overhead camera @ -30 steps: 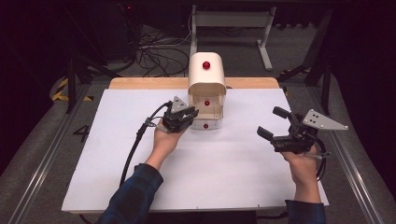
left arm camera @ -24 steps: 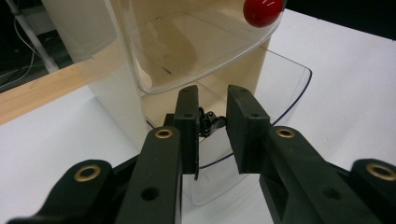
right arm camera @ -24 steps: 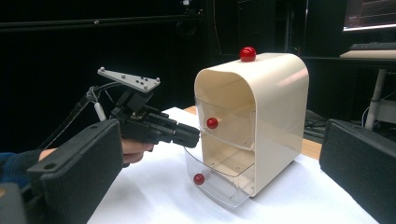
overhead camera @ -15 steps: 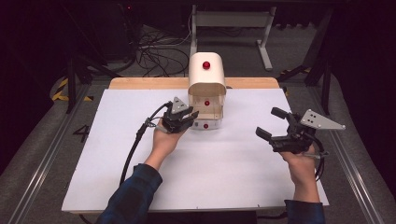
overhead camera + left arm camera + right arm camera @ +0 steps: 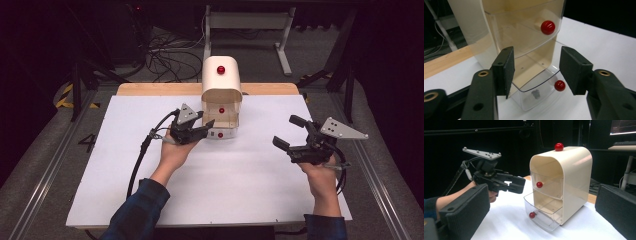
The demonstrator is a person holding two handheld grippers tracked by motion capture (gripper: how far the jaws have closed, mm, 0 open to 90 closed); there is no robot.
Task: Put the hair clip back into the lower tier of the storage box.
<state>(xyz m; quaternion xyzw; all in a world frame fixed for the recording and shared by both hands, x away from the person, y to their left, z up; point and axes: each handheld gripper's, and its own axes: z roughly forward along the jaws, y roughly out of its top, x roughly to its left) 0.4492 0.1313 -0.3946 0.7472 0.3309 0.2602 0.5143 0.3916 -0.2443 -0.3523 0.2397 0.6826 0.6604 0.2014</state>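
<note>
My right gripper [image 5: 292,136] hangs nearest to me over the white sheet [image 5: 250,180], well to the right of the cabinet [image 5: 221,97]. Its jaws stand wide apart with nothing between them; in the right gripper view they frame the whole cabinet from the side.

My left gripper [image 5: 202,127] sits farther in, right at the front left of the cabinet. Its jaws have just been opening and now stand partly apart. No pad presses on anything. In the left gripper view the clear bottom drawer [image 5: 537,96] shows in the gap between the pads [image 5: 504,71], and its red knob [image 5: 559,85] lies just inside the right pad, not touching it.

That bottom drawer is pulled out a little from the cabinet's front, as the right gripper view shows [image 5: 541,216]. Something small and grey [image 5: 535,94] lies inside it; I cannot tell what it is.

Above it the upper drawer [image 5: 547,186] is pushed in, its red knob [image 5: 539,184] facing forward. A third red knob [image 5: 559,146] stands on the cabinet's rounded top.

The cabinet rests at the far edge of the sheet, in front of a wooden strip [image 5: 160,89]. Beyond lie cables [image 5: 170,50] on the floor.
</note>
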